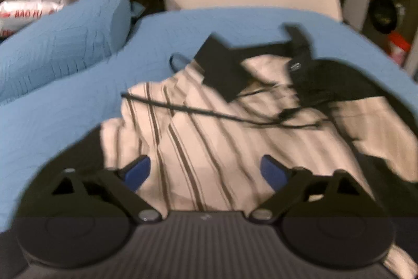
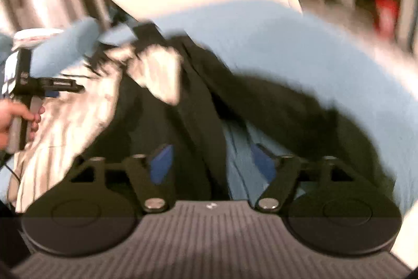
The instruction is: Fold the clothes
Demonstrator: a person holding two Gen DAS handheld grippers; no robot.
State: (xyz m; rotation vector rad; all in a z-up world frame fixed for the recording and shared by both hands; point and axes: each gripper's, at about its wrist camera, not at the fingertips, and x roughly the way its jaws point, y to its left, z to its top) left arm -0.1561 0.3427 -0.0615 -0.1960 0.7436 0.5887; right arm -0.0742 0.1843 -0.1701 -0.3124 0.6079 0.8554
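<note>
Both claws, left (image 1: 206, 171) and right (image 2: 213, 165), gape over the crumpled striped garment (image 1: 188, 122); axis unclear.

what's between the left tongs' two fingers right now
In the left wrist view, the left tongs stand open, and the cream striped garment lies in the gap between the blue pads. Whether they touch it is unclear.

Bed, covered by a light blue quilted bedspread (image 1: 65, 122). Directly on it:
- Cream garment with thin dark stripes and black trim (image 1: 198, 137), rumpled and spread across the middle of the bedspread; a thin black cord crosses it.
- Bulky pillow in matching light blue quilted cover (image 1: 62, 43), beyond the garment to its left, near the bed's far edge.
</note>
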